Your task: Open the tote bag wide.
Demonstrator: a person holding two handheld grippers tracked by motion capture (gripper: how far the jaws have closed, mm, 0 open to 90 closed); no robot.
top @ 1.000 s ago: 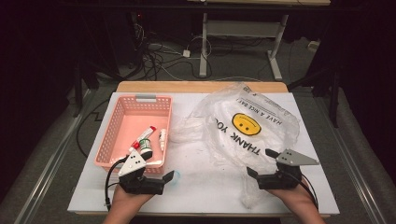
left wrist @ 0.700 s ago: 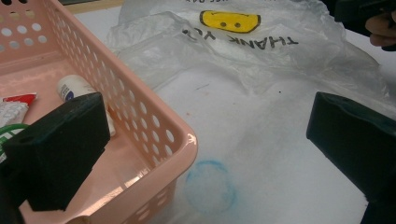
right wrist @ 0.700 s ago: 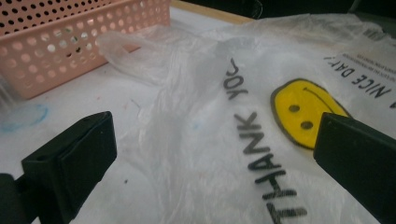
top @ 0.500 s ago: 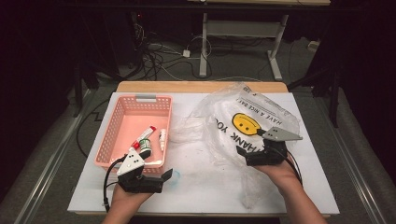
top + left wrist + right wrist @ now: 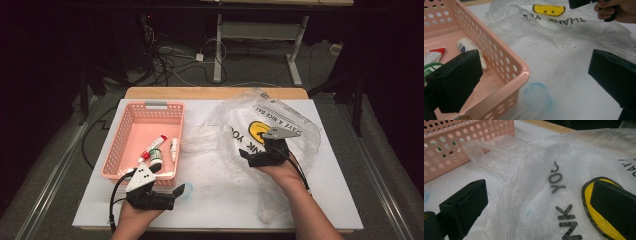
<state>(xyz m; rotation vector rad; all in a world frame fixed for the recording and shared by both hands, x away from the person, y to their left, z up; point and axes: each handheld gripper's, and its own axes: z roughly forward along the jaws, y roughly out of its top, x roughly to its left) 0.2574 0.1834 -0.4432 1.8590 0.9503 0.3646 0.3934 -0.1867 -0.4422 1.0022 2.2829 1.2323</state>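
The right claw (image 5: 256, 156), spread, hovers over a crumpled clear plastic bag (image 5: 300, 145); the left claw (image 5: 176, 194), also spread, sits near a pink perforated basket (image 5: 131, 131).

A clear plastic bag (image 5: 250, 145), crumpled and loosely spread, lies on the right half of the worktop (image 5: 330, 195), reaching from its far edge toward the near edge. It bears a yellow smiley face and black "THANK YOU" lettering.

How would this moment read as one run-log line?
right gripper: open, over plastic bag | left gripper: open, beside pink basket | bag: not gripped
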